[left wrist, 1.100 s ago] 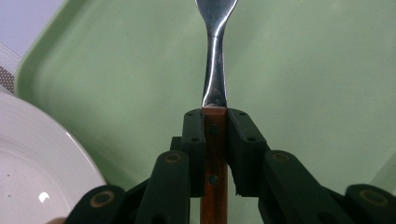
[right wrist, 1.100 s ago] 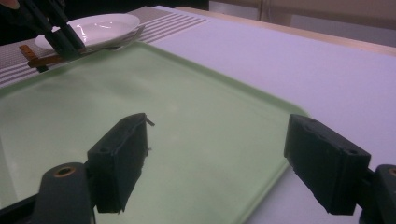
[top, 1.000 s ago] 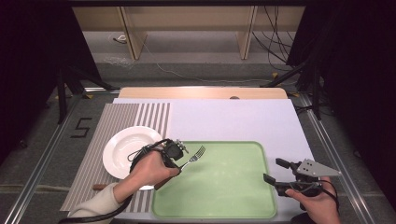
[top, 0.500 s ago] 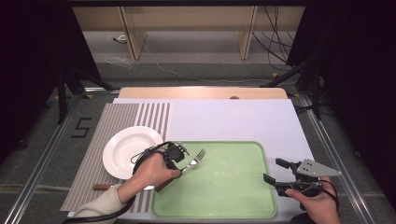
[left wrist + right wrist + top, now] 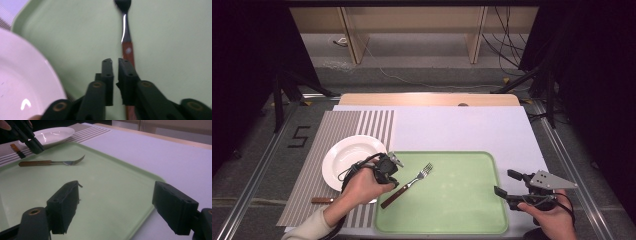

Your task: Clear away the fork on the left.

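High view: green tray point(image 5: 452, 220) on white table; left hand-held gripper point(image 5: 393, 162) nearly closed, empty; right point(image 5: 506, 183) wide open.

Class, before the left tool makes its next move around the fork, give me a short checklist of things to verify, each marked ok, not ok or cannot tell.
1. Fork lies flat on the green tray: ok.
2. Left tool is free of the fork, jaws nearly together with nothing between them: ok.
3. Wooden handle has bare tray beside it for a grasp: ok.
4. White plate sits off the tray, on the striped mat: ok.
5. Right tool is open and away from the fork: ok.
6. Whether the left tool touches the plate rim: cannot tell.
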A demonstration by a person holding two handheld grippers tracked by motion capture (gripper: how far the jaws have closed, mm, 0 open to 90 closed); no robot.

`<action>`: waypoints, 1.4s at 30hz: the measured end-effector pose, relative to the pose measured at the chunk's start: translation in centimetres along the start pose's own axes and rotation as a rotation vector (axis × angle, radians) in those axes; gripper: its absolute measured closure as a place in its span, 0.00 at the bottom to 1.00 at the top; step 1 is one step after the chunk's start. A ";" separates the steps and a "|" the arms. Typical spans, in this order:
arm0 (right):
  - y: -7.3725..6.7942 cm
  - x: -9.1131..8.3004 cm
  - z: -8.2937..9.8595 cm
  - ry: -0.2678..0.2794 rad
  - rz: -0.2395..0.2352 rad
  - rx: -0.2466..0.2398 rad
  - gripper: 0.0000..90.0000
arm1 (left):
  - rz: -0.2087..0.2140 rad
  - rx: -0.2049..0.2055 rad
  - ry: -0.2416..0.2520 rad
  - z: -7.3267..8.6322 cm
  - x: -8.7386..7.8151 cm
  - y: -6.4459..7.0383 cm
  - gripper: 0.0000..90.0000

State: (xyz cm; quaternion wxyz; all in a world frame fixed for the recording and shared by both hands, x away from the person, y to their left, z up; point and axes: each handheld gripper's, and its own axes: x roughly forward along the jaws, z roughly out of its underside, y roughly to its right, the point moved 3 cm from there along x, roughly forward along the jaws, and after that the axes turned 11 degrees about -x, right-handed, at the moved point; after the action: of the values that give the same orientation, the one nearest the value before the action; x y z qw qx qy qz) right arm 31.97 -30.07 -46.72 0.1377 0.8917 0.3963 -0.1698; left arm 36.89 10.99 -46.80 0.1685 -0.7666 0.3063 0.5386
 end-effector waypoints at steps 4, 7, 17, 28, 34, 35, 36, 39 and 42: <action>0.0 0.0 0.0 -0.001 0.000 0.000 0.25 | -0.007 0.054 -0.048 1.1 0.7 0.0 1.00; 0.0 0.0 0.0 -0.001 0.001 0.001 0.25 | -0.004 0.083 -0.070 1.5 1.2 0.2 1.00; 0.0 0.0 0.0 0.001 0.001 0.002 0.25 | 0.003 0.137 -0.120 2.6 1.2 1.0 1.00; 0.0 0.0 0.0 -0.001 0.000 0.003 0.25 | 0.053 0.205 -0.131 3.7 0.9 2.8 0.99; 0.0 0.0 0.0 0.000 -0.001 0.001 0.25 | 0.097 0.282 -0.138 3.9 1.0 4.3 0.99; 0.0 0.0 0.0 0.000 -0.001 0.001 0.25 | 0.101 0.290 -0.135 3.9 1.0 4.6 1.00; 0.0 0.0 0.0 0.000 -0.002 0.001 0.25 | 0.101 0.295 -0.133 3.8 1.0 4.7 0.99; 0.0 0.0 0.0 0.000 -0.002 0.001 0.25 | 0.104 0.309 -0.133 3.8 1.0 5.0 1.00; 0.0 0.0 0.0 -0.001 -0.002 0.001 0.25 | 0.102 0.309 -0.131 3.8 1.0 5.1 1.00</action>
State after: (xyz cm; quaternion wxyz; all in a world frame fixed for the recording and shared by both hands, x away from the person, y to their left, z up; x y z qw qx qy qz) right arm 31.96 -30.04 -46.73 0.1372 0.8914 0.3969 -0.1704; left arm 31.06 9.12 -48.79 0.2764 -0.6783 0.4125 0.5416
